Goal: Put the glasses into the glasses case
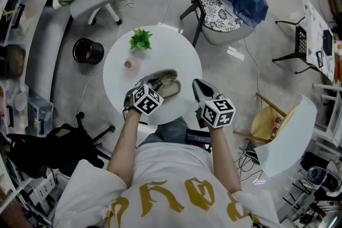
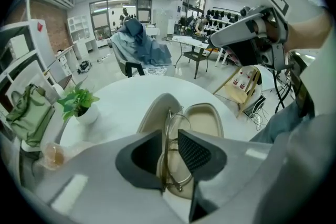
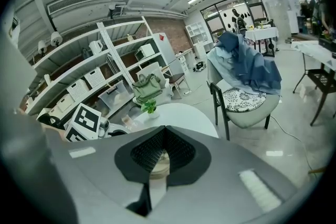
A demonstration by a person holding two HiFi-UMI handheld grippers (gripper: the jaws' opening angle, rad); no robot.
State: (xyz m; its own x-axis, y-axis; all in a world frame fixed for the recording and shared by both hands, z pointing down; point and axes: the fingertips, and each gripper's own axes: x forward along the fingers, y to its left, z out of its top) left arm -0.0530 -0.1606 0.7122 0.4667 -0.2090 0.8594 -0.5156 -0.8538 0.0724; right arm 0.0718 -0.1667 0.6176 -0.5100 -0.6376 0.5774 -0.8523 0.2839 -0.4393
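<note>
The glasses case (image 1: 170, 88) lies open on the round white table (image 1: 120, 80), its beige inside facing up (image 2: 207, 119). My left gripper (image 1: 151, 84) hangs just over the case, shut on the thin metal-framed glasses (image 2: 177, 119). The frame stands on edge between the jaws (image 2: 169, 136), above the case's open halves. My right gripper (image 1: 200, 86) is held to the right of the case near the table's edge. It is shut (image 3: 164, 134) with nothing in it. It also shows raised at the upper right (image 2: 247, 34) of the left gripper view.
A small potted plant (image 1: 140, 40) and a little cup (image 1: 128, 64) stand on the table's far left. Around the table are a chair draped in blue cloth (image 1: 230, 2), a black bin (image 1: 88, 50), a grey office chair (image 1: 99, 0) and a yellow chair (image 1: 267, 123).
</note>
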